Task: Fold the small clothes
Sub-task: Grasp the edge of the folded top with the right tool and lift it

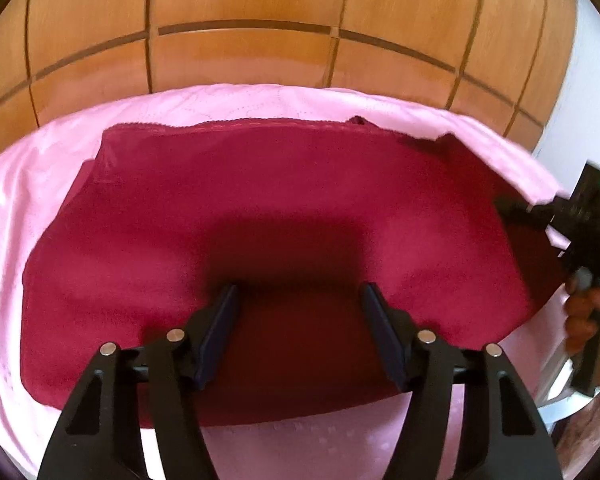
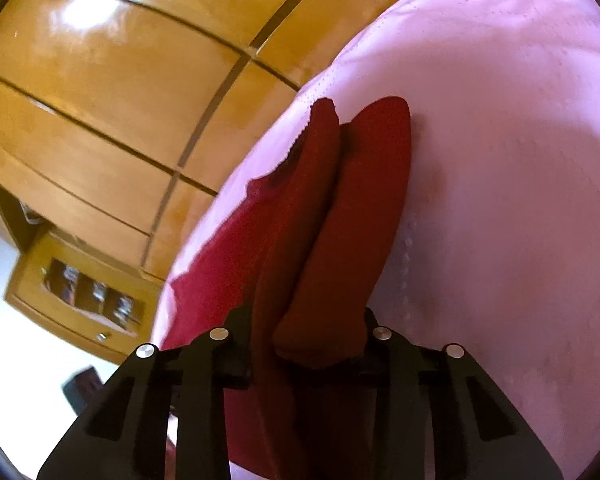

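A dark red garment [image 1: 268, 216] lies spread flat on a pink bedspread [image 1: 40, 184], its scalloped hem toward twelve o'clock. The left gripper [image 1: 298, 308] hovers over its near edge, jaws wide apart, holding nothing. At three o'clock the right gripper [image 2: 304, 320] has a bunched fold of the red cloth between its fingers; whether they pinch it cannot be told.

The dark red knit garment [image 1: 260, 208] lies spread on the pink quilted bedspread [image 1: 52, 152], with the glossy orange-brown wooden panelled wall [image 1: 240, 8] behind the bed.
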`<state>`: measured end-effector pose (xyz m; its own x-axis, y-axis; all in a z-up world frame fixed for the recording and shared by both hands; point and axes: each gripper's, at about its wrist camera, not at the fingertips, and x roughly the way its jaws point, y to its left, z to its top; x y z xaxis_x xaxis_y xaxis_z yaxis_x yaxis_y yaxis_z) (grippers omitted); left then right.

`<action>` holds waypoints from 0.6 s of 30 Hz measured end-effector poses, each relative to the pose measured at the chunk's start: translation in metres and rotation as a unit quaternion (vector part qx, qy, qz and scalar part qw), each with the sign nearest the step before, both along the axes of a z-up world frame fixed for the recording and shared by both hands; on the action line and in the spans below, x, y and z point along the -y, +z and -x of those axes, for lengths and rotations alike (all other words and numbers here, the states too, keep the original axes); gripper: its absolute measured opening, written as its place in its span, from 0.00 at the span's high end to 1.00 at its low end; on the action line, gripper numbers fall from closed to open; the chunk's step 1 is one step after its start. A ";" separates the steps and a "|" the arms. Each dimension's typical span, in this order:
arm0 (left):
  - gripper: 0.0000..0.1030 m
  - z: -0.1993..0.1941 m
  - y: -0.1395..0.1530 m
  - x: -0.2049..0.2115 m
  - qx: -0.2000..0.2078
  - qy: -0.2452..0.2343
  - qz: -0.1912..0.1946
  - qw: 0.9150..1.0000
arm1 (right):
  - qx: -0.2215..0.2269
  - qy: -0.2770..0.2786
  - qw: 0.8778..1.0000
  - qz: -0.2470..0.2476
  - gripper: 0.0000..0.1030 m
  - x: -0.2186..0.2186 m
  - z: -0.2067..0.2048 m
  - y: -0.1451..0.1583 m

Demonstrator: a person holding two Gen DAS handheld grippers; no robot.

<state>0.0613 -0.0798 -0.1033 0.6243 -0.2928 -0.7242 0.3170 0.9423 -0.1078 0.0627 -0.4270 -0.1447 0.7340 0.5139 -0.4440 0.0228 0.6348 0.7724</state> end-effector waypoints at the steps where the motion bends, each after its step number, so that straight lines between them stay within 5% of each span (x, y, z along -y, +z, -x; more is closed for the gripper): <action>1: 0.39 0.000 0.000 0.001 0.002 -0.002 -0.004 1.000 | 0.001 -0.006 1.000 -0.004 0.72 -0.001 0.001 0.002; 8: 0.48 0.002 0.010 -0.021 -0.014 -0.002 0.046 0.999 | 0.023 -0.026 0.999 -0.017 0.74 -0.007 0.011 0.029; 13: 0.37 0.010 0.021 -0.049 -0.011 0.013 0.097 0.995 | 0.023 -0.032 0.999 -0.010 0.75 -0.022 0.013 0.051; 18: 0.34 0.013 0.027 -0.092 0.004 0.055 0.103 0.993 | 0.023 -0.038 0.999 -0.003 0.75 -0.038 0.009 0.076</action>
<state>0.0486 0.0118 -0.0767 0.6660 -0.3638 -0.6512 0.2139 0.9295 -0.3005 0.0539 -0.3887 -0.0683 0.7904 0.4585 -0.4062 0.0346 0.6286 0.7769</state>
